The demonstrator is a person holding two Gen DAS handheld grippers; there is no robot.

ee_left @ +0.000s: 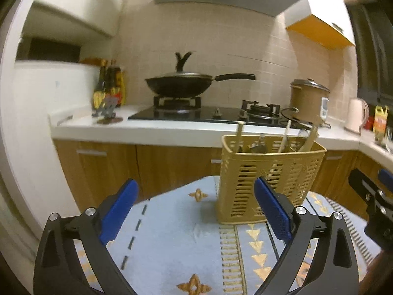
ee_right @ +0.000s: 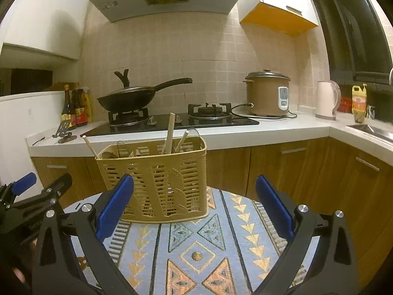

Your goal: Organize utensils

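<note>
1. A tan basket (ee_right: 157,184) is standing upright on a round table with a blue patterned cloth (ee_right: 196,245), toward the far edge.
2. Utensils are sticking up out of the basket — pale chopsticks (ee_right: 169,134) and something with a clear looped handle (ee_right: 120,147). What lies deeper inside is hard to tell through the slats.
3. The left gripper (ee_left: 196,211) is hanging over the cloth with its blue pads wide apart. Nothing is between them, and the basket is sitting just past its right pad.
4. The right gripper (ee_right: 195,211) is also standing wide open and holding nothing. The basket is sitting just beyond its left pad.
5. No loose utensils are showing on the cloth in either view, so the sorting is looking mostly done — maybe all done.
6. If anything is left, it is probably small: straightening the chopsticks that are leaning in different directions, or picking up something outside these views.
7. Behind the table, a wok (ee_right: 127,98) and a rice cooker (ee_right: 267,93) are sitting on the kitchen counter, well apart from the basket.
</note>
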